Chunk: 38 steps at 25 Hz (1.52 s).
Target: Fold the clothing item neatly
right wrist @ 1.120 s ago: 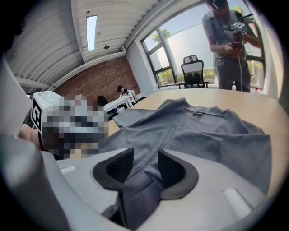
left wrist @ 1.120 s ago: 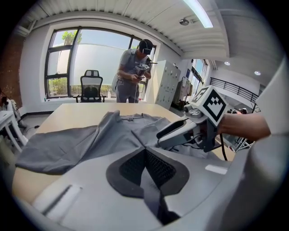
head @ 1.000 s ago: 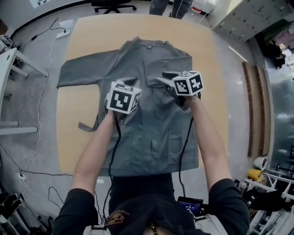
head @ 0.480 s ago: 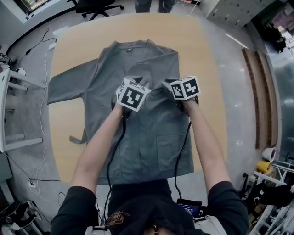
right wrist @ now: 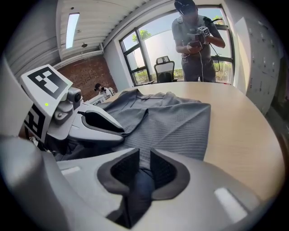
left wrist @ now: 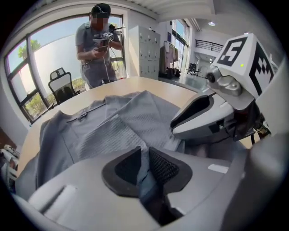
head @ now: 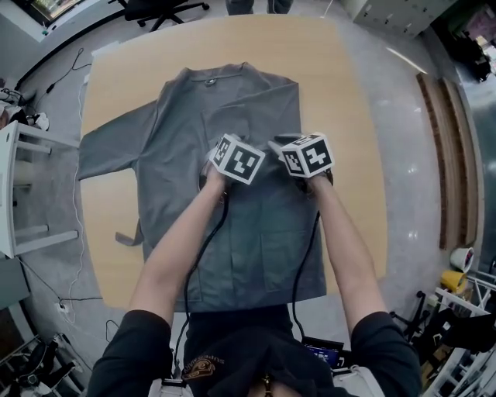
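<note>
At the chest of the grey long-sleeved cloth jacket (head: 232,101), which lies spread front-up on the pale wooden table with rounded corners (head: 345,85), the left gripper (left wrist: 143,158) and the right gripper (right wrist: 143,160) sit close side by side. The jaws of each have just been closing on a small raised pinch of the grey cloth, which shows between the pads in both gripper views. The likeliest fault, as I judge it, is that either pinch takes only the top layer, or only a thin ridge of it. A lift would then part front from back and leave the fold baggy, or the cloth would slip out. With the two holds so near one another, the wide body may also sag and crease on either side when raised. The outstretched sleeve (head: 105,151) on the left and the loose grey tie strip (head: 128,235) near the table's edge could drag, twist or slide over the rim. Black cables (head: 203,256) run from the grippers beside the forearms across the lower jacket and might snag the hem or the patch pockets (head: 283,233). No other object on the table blocks the fold. Beyond its far edge stands a person (right wrist: 196,40) holding a small device, with a black office chair (head: 159,8) nearby. Both are well apart from the work.
</note>
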### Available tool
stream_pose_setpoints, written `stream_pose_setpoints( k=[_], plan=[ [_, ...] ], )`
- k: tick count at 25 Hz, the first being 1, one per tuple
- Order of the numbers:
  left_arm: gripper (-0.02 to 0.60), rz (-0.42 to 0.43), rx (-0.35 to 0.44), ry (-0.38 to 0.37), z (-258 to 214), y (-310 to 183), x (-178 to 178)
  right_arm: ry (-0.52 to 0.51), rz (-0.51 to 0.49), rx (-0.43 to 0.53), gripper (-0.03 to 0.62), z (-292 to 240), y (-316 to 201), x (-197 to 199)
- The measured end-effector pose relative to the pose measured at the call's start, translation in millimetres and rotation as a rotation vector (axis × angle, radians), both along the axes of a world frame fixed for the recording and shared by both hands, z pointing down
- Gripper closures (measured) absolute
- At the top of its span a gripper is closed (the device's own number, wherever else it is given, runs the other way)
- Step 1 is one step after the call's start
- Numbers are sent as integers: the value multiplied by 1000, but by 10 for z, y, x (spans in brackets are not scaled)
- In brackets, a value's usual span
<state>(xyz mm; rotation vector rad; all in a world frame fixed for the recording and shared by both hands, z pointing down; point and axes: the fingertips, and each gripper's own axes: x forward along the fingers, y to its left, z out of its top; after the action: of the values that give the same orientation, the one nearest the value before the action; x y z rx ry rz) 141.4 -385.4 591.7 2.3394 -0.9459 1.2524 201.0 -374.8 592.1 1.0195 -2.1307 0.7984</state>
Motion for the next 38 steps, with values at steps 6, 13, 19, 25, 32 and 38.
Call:
stream_pose_setpoints(
  k=[6, 13, 19, 25, 32, 38],
  plan=[
    [529, -142, 97, 72, -373, -158, -561, 1, 36, -4, 516, -56, -28, 30],
    [526, -313, 120, 111, -472, -169, -1671, -13, 42, 61, 516, -633, -40, -352],
    [485, -253, 17, 108, -230, 177, -2098, 12, 7, 42, 516, -654, 69, -997],
    [486, -298, 47, 131, -334, 315, -2647, 9, -97, 16, 516, -598, -22, -1711],
    [488, -488, 106, 138, -512, 250, -3871, -22, -279, 62, 516, -801, -203, -3003],
    [494, -615, 134, 125, -530, 338, -4913, -69, -432, 80, 516, -864, -219, -4364]
  ],
)
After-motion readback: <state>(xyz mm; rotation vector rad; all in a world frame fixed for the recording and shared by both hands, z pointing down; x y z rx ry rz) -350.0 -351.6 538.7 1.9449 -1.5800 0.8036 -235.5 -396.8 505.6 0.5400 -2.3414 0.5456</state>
